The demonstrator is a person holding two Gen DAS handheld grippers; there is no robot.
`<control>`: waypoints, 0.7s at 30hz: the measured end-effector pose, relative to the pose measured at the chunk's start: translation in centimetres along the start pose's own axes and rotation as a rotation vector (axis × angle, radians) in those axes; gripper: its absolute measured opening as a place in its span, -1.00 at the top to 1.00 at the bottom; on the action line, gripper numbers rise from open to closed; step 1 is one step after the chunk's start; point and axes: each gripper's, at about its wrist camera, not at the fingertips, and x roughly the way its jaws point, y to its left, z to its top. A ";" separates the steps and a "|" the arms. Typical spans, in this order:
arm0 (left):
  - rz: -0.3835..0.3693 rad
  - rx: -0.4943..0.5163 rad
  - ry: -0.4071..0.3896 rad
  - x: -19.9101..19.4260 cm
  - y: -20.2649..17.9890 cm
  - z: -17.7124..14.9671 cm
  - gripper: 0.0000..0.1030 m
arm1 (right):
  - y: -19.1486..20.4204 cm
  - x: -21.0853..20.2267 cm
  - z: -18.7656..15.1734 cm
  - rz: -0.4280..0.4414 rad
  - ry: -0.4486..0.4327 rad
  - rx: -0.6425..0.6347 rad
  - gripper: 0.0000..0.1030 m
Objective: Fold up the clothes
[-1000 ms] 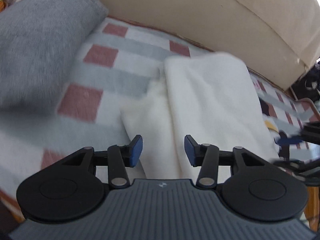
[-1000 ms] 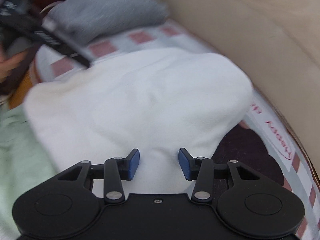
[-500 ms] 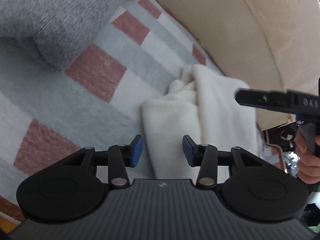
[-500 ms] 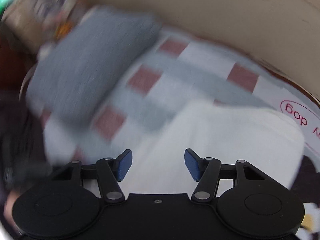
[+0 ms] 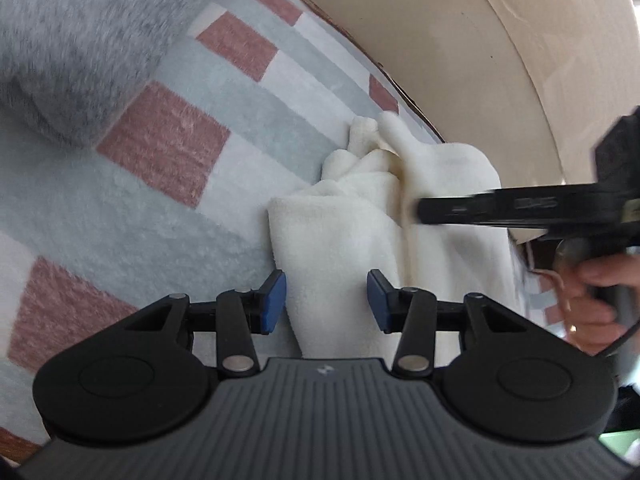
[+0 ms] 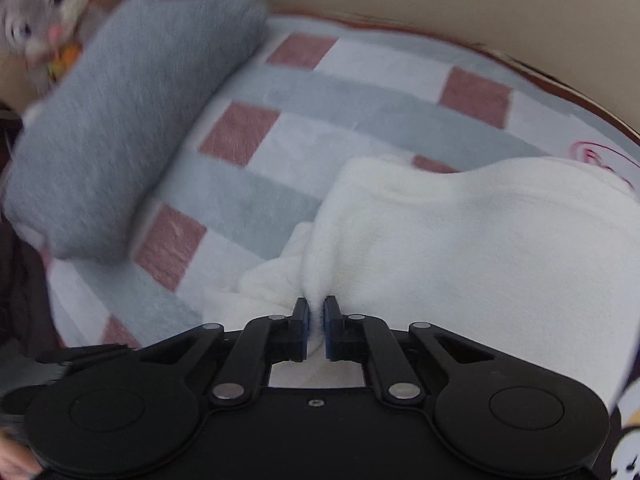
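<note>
A white fleece garment (image 5: 340,232) lies folded and bunched on a checked blanket (image 5: 168,148). In the left wrist view my left gripper (image 5: 326,306) hovers open over the garment's near edge, with cloth lying under the gap between its blue pads. My right gripper (image 6: 316,320) is shut on a pinched ridge of the same white garment (image 6: 460,248) at its left edge. From the left wrist view the right gripper's black body (image 5: 520,210) reaches in from the right, held by a hand (image 5: 592,296).
A grey folded fleece (image 6: 120,132) lies on the blanket's left side. A beige padded wall (image 5: 460,60) borders the far edge. A plush toy (image 6: 36,28) sits at the far left corner. Dark printed fabric (image 6: 628,440) shows at the right.
My right gripper swung left across the white garment and closed on its left edge. The left gripper dropped toward the garment's near corner and stayed open.
</note>
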 end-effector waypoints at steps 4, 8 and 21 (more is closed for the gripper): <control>0.037 0.099 -0.036 -0.5 -1.7 -0.3 0.15 | -1.8 -5.0 -2.1 0.008 -0.085 -0.042 0.84; 0.108 0.238 -0.059 -0.2 -3.9 -1.2 0.13 | -3.4 -9.3 -4.5 0.062 -0.141 -0.094 0.84; 0.115 0.469 -0.099 2.1 -6.9 -3.5 0.82 | -4.2 -12.7 -8.5 0.096 -0.234 -0.163 0.84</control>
